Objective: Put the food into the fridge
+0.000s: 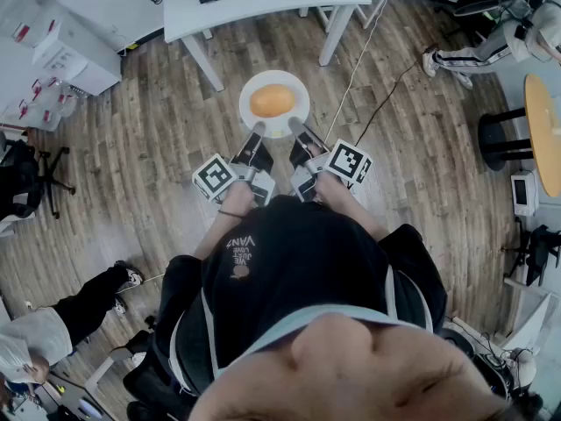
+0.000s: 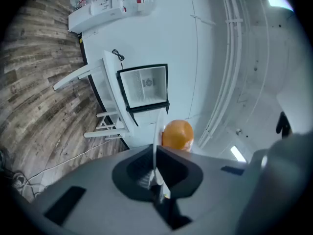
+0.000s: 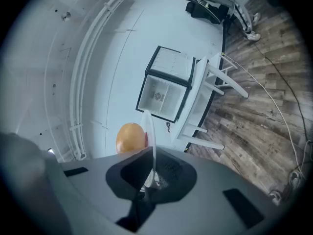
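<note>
- At the far left of the head view, a white cabinet [image 1: 72, 49] stands on the wood floor [image 1: 131, 147]. A seated person's leg and shoe [image 1: 96, 292] show lower down.
- The left gripper [image 1: 255, 135] reaches forward from the person's left hand. Its jaws are clamped on the near left rim of a white plate [image 1: 249, 88]. In the left gripper view the rim runs edge-on into the closed jaws.
- The plate is held level in the air between the two grippers, above the floor. A round orange food [image 1: 273, 101] lies at the middle of the plate.
- The right gripper [image 1: 298, 132] mirrors the left one. Its jaws are closed tight on the near right rim of the plate, and the right gripper view shows the thin edge pinched between them.
- Ahead of the plate stands a white table [image 1: 263, 9]. Both gripper views show a small black-framed fridge [image 2: 144, 87] with a pale inside on it, well apart from the plate. Whether it has a door across the front, I cannot tell.
- At the far right, the edge of a round wooden table [image 1: 543, 134] shows.
</note>
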